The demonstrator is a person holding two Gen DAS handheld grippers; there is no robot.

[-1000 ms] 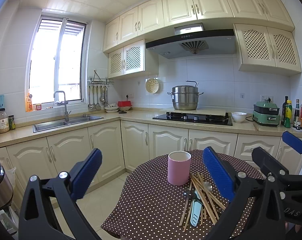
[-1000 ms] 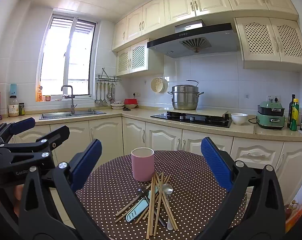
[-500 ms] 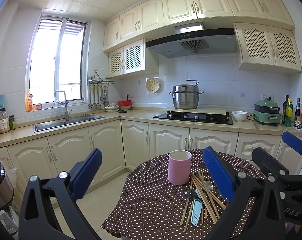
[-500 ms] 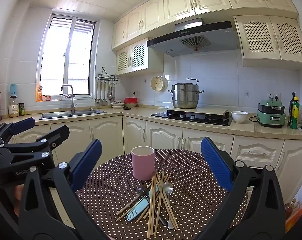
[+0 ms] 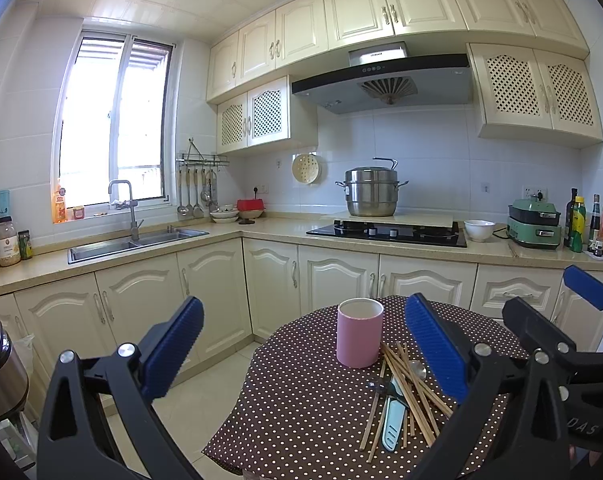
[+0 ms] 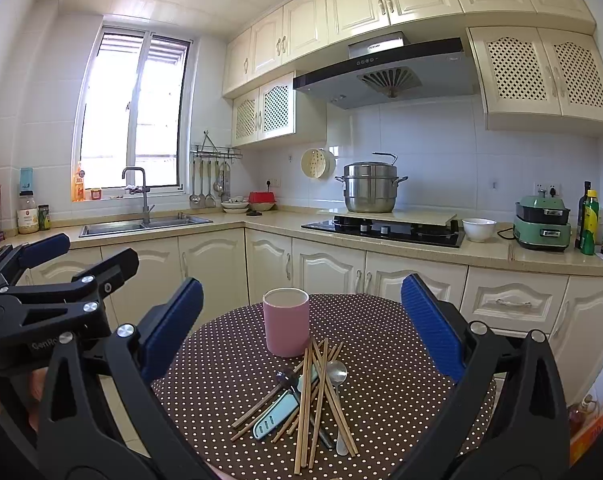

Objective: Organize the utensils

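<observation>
A pink cup (image 5: 359, 332) (image 6: 286, 322) stands upright on a round table with a brown polka-dot cloth (image 5: 301, 400) (image 6: 381, 380). In front of it lies a heap of wooden chopsticks (image 5: 405, 384) (image 6: 313, 396), a metal spoon (image 6: 336, 376) and a pale blue-handled knife (image 5: 393, 424) (image 6: 275, 414). My left gripper (image 5: 301, 344) is open and empty, held above the table's left side. My right gripper (image 6: 301, 332) is open and empty, above the utensil heap. Each gripper shows at the edge of the other's view.
Kitchen counters run behind the table, with a sink (image 5: 137, 240), a hob carrying a steel pot (image 5: 371, 192), a white bowl (image 5: 478, 230), a green appliance (image 5: 535, 224) and bottles (image 5: 589, 220). Tiled floor (image 5: 205, 392) lies left of the table.
Both views have shifted very slightly; the cup and utensils sit a little nearer. Both grippers stay open and empty.
</observation>
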